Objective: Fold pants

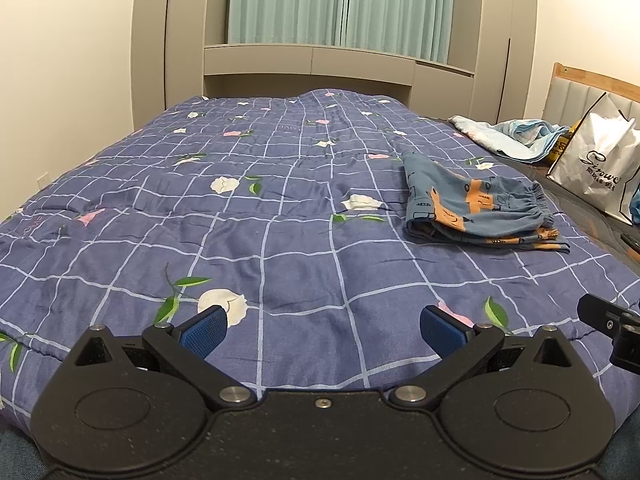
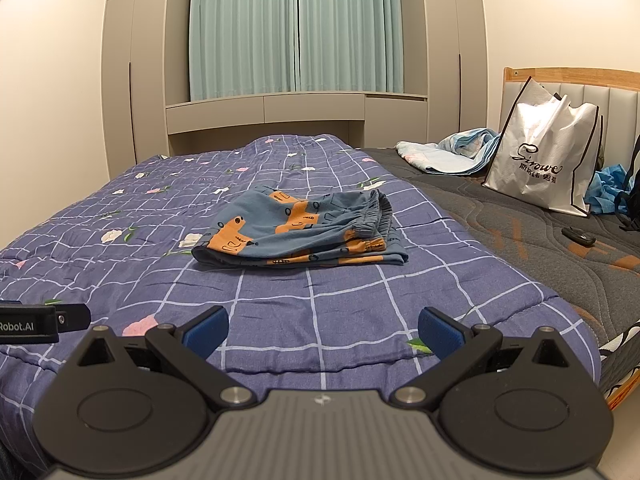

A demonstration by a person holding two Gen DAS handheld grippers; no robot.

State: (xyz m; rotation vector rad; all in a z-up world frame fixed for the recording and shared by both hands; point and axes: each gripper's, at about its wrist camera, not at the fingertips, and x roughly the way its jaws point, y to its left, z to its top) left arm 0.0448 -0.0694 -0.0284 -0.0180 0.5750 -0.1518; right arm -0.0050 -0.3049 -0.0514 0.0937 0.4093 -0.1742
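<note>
**Folded pants lie on the bed, both grippers empty**

The pants [image 2: 298,230], blue with orange print, lie folded into a compact stack on the quilt [image 2: 360,308], a blue one with a white grid and flowers that covers most of the bed. The stack sits toward the quilt's right edge, about midway along the bed, with the elastic waistband bunched on its right side and the layered edges showing along the near side.

The left gripper [image 1: 323,330] hangs above the near edge of the bed, its jaws spread wide and gripping nothing; only quilt shows between the blue pads [image 1: 206,330]. The right gripper [image 2: 323,330] sits beside it, also above the near edge, jaws equally wide apart and empty. Both are well apart from the pants.

Beyond the quilt's right edge the dark grey mattress [image 2: 520,232] is bare. A white shopping bag [image 2: 544,160] stands on it near the headboard [image 2: 576,80], with a crumpled light blue cloth [image 2: 452,150] at the far corner.
</note>
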